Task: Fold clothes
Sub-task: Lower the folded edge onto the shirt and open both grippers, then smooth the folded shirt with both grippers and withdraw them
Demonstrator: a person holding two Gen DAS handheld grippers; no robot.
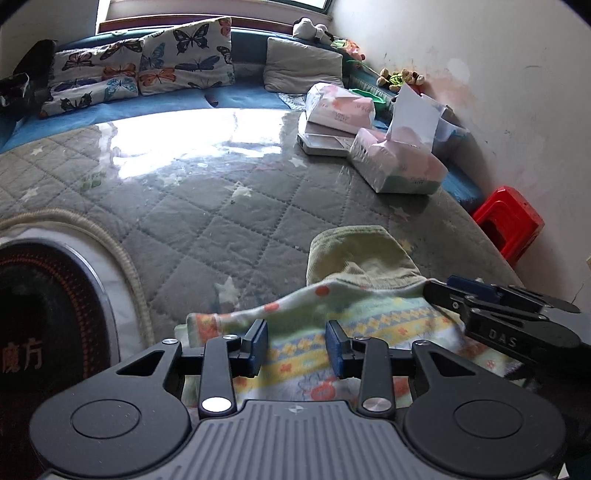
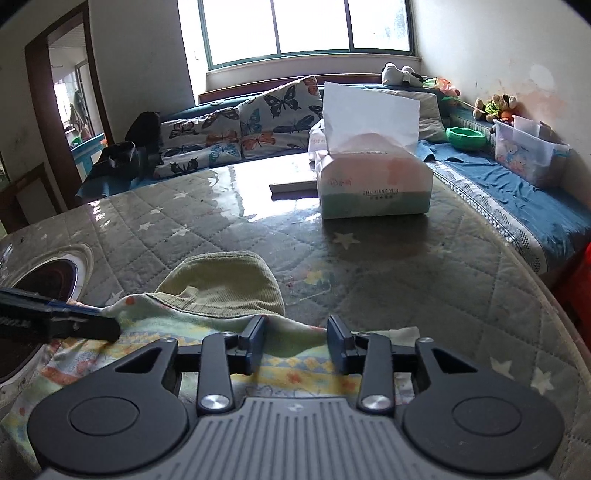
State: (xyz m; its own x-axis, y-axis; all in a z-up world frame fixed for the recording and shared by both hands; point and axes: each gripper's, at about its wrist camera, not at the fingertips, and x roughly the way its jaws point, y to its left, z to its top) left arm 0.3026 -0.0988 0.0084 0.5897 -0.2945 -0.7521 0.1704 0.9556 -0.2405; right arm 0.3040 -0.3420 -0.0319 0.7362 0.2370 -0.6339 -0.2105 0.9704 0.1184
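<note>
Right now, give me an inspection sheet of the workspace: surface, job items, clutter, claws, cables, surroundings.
Surface: quilted grey star-print cover under glossy clear sheet; round heater inset at left.
Job's things: patterned garment with green ribbed cuff, partly folded over, at near edge.
Clutter: open tissue pack; second tissue pack on a flat grey device.
Claws: left claw open over the garment; right claw open at its folded edge.
Cables: nothing seen.
Surroundings: butterfly cushions, window, red stool, plush toys, clear storage box, doorway.
</note>
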